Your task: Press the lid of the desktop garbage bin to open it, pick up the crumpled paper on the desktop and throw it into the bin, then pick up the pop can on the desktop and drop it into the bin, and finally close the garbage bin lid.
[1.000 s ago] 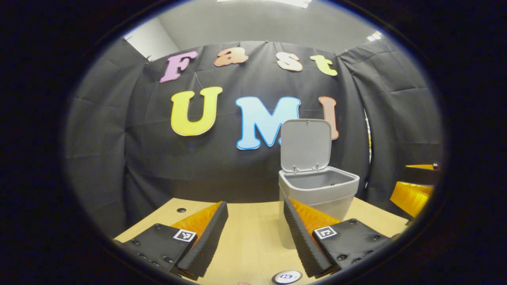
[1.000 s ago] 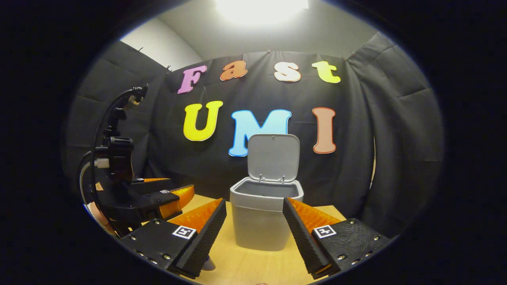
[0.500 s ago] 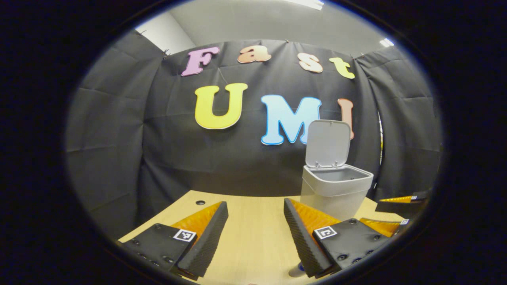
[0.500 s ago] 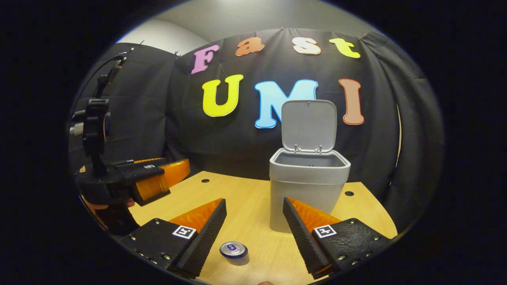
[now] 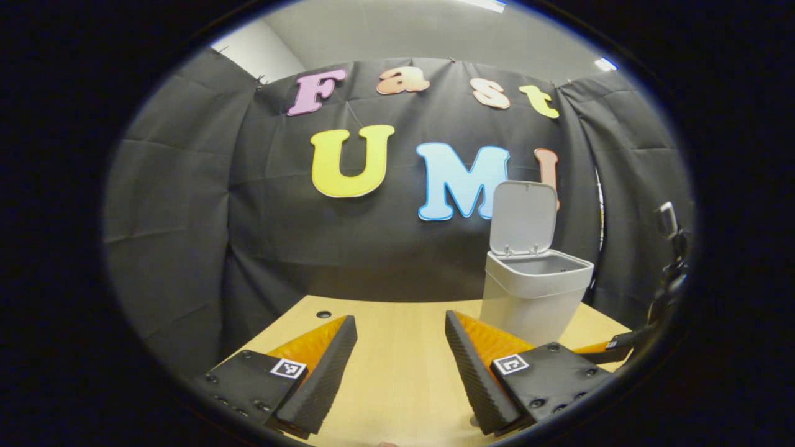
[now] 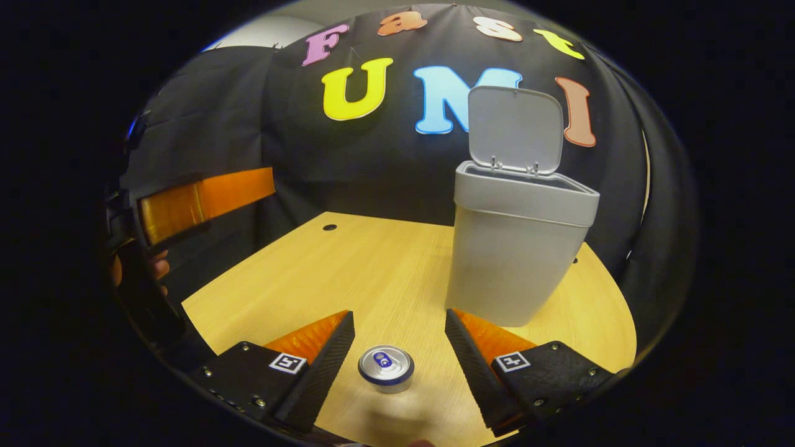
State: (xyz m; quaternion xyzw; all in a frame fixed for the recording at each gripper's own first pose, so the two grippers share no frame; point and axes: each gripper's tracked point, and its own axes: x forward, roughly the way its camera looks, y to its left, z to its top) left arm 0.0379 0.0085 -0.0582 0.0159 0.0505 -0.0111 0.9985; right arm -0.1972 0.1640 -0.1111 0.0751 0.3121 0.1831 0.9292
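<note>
The step in hand looks like the can pickup. The bin [image 6: 518, 248] stands on the desk [image 6: 348, 267] with its lid [image 6: 514, 129] swung up, and no crumpled paper lies on the desk, so step 2 seems done — though the bin's inside is hidden.

In the right gripper view the right gripper [image 6: 399, 360] hangs over the can [image 6: 386, 367], its 2 fingers spread wide with the can standing between them and touching neither. The can is upright on the near part of the desk, in front of the bin and a little to its left, well apart from it.

The next move calls for lowering the fingers along the can's sides, closing on its wall, lifting it above the bin's rim and letting go over the opening. After that, only the lid is left to close.

The can shows a silvery top with a pull tab and a blue mark at the middle, over a darker band below the rim; its body is mostly hidden from this angle.

The left gripper [image 5: 400, 360] is wide open too, holding nothing — it hovers over bare desk, with the bin [image 5: 537, 292] off to the right.
</note>
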